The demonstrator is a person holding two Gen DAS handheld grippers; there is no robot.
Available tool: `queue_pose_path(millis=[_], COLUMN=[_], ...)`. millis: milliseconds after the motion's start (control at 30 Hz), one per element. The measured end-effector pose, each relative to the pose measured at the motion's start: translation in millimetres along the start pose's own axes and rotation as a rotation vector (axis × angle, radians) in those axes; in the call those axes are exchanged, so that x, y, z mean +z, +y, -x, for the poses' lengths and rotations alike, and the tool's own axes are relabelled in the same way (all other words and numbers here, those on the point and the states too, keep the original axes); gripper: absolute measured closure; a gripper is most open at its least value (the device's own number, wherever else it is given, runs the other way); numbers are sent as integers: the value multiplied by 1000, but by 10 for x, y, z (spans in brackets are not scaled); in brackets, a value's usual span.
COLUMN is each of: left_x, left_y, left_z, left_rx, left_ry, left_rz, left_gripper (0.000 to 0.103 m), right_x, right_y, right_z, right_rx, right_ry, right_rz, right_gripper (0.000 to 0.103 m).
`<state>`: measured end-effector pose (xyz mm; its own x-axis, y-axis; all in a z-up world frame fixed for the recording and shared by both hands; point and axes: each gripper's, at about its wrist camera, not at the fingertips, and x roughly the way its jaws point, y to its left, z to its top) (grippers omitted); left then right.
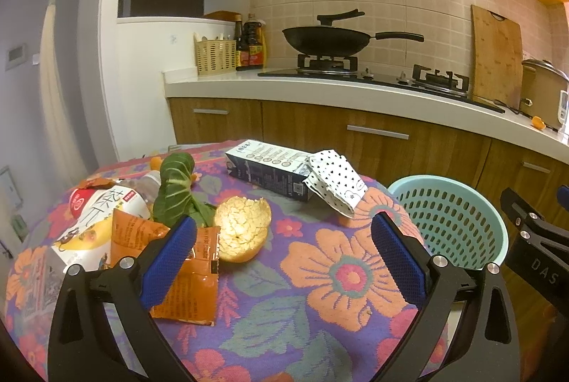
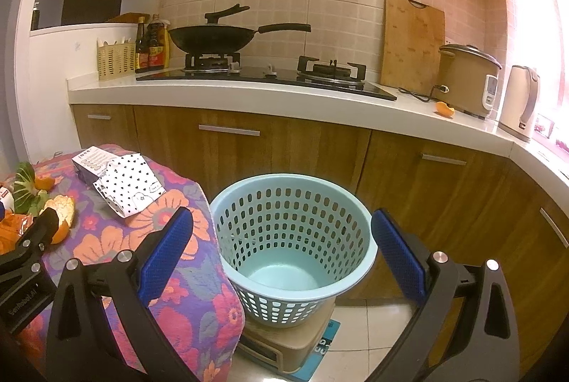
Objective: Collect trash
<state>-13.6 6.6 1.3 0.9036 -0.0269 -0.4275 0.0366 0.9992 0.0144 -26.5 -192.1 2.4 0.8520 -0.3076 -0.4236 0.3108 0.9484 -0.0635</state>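
In the left wrist view, I saw the trash spread over the flowered tablecloth (image 1: pixel 355 275). At the far left of the frame lay a white snack bag (image 1: pixel 96 218) with an orange wrapper (image 1: pixel 185 279) just beside it, partly hidden behind my left gripper's near finger. A green leaf (image 1: pixel 177 190) stood above those, and right of it, near the frame's centre, sat an orange peel (image 1: pixel 242 229), cupped side up. Higher and to the right lay a dark milk carton (image 1: pixel 266 172) on its side, with a spotted paper box (image 1: pixel 338 183) leaning against its right end. My left gripper (image 1: pixel 284 250) hung above the cloth with its blue pads spread wide and nothing between them. At the right edge of the frame stood the pale blue basket (image 1: pixel 451 222), off the table.

In the right wrist view, the peel (image 2: pixel 62 215) and the box (image 2: pixel 131 190) showed at the left, on the table. The basket (image 2: pixel 295 240) filled the middle of the frame, resting on a beige stool (image 2: pixel 284 346) on the floor. My right gripper (image 2: pixel 284 250) hovered over it, pads wide apart and holding nothing
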Motion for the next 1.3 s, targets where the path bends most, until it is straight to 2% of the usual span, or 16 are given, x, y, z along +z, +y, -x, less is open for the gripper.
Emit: queue_pose_path(millis=[667, 1000, 1100, 1300], left_x=[5, 19, 22, -32], left_y=[-13, 2, 29, 313], left_z=[17, 55, 81, 206], left_rx=[9, 11, 19, 62], left_ry=[-3, -10, -3, 20], left_rz=[-11, -5, -1, 29], left_gripper=[8, 8, 8, 8], right_x=[8, -1, 24, 145], right_y=[-38, -29, 45, 438], right_z=[15, -30, -111, -431], right_rx=[-14, 21, 84, 360], right_ry=[-13, 7, 36, 99], right_rz=[-16, -18, 7, 114], right_gripper=[7, 7, 7, 7])
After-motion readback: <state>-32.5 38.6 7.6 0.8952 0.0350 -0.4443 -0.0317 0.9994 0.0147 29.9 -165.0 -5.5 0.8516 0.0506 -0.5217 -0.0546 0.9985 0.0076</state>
